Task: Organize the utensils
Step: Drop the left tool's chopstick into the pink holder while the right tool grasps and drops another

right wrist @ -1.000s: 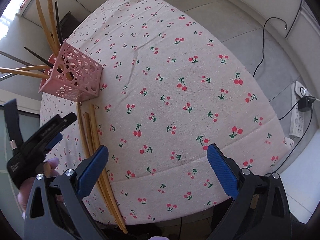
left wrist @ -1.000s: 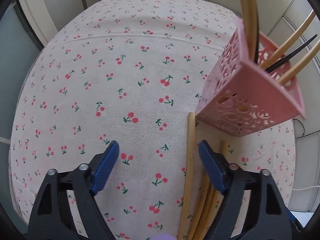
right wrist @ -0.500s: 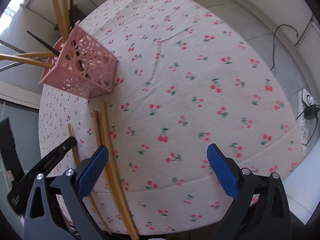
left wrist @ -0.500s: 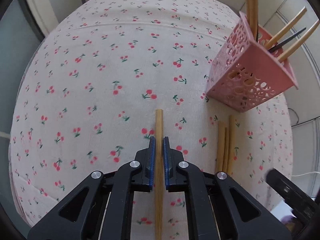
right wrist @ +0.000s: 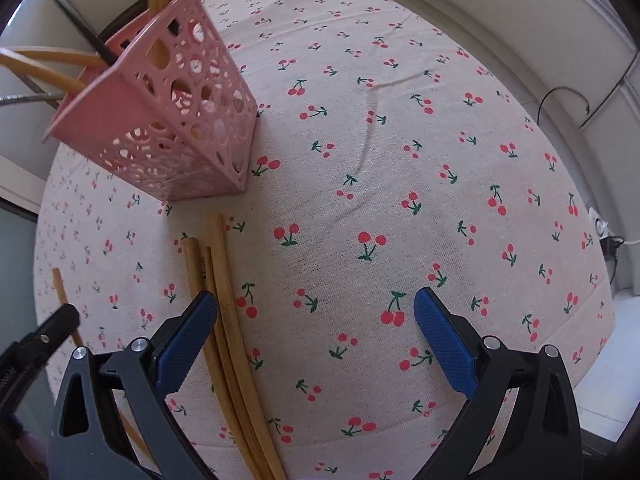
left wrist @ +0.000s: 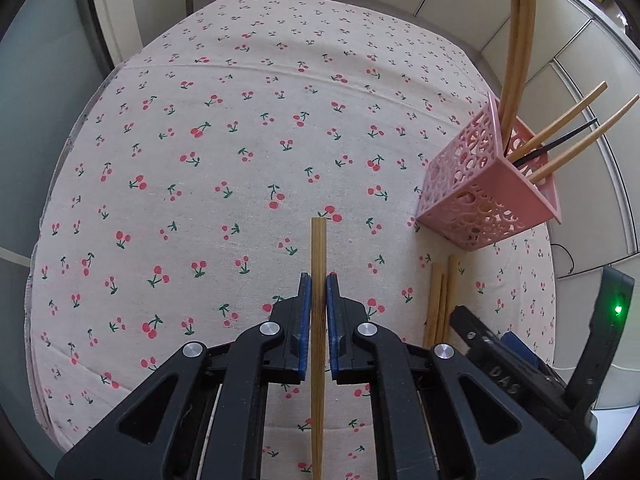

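A cherry-print tablecloth (left wrist: 240,128) covers the table. The left gripper (left wrist: 319,312) pinches one bamboo chopstick (left wrist: 318,256); held thinly, it could pivot and miss the pink perforated plastic holder (left wrist: 488,192). The right gripper (right wrist: 316,332) hangs open above three loose chopsticks (right wrist: 218,280).

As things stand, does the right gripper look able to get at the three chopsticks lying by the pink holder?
Probably yes. The right gripper is open just above the loose chopsticks, its left pad already beside them, and nothing lies over them.
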Available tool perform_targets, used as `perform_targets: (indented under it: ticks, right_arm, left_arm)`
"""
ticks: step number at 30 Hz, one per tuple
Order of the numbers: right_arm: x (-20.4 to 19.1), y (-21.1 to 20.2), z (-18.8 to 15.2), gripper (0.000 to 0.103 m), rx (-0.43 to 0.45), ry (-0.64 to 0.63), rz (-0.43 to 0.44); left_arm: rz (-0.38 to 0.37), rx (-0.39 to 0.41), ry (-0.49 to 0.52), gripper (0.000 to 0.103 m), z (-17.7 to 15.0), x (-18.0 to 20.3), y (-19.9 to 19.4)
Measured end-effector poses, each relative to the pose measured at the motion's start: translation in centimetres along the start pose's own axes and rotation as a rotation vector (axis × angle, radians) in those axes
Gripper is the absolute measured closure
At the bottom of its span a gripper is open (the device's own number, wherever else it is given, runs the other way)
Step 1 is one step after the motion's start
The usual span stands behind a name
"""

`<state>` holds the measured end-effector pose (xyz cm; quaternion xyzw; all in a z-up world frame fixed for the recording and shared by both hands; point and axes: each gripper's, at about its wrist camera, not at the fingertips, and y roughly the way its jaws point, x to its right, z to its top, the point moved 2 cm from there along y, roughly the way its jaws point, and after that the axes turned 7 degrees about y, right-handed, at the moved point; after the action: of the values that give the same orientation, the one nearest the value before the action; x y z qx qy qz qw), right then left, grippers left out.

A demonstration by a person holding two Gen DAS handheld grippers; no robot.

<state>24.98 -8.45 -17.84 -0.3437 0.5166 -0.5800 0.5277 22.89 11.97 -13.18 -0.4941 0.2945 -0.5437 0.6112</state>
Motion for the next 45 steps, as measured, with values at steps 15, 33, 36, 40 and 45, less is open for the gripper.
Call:
perform_targets:
  ticks: [15,33,36,40,45]
  right_arm:
    - [-3.4,-1.1,-2.6,0.085,0.094,-0.251,-0.006]
    - [6.6,-14.7,-1.5,0.095,0.278,-0.058,0.407]
    - [7.5,-16.7,-0.3,0.095,0.324,-0.052,0.44]
    - [8.0,-20.5,0.2,0.095,0.43,-0.069,0.439]
    - [8.7,-23.7,2.3,0.095,0.506,-0.042,0.481]
  left_arm:
    - [-0.065,0.019,0.041,0.096,-0.2,0.8,-0.1]
    - [-0.231,0.396,0.183,0.097,-2.7,4.5,-11.8]
    - [-0.25,0.447,0.196,0.097,-3.4,4.9,-13.8]
    - [-0.28,0.512,0.186,0.097,-2.8,5.2,-16.8]
    - [-0.319,0.619,0.173,0.097,-0.6,6.6,-21.3]
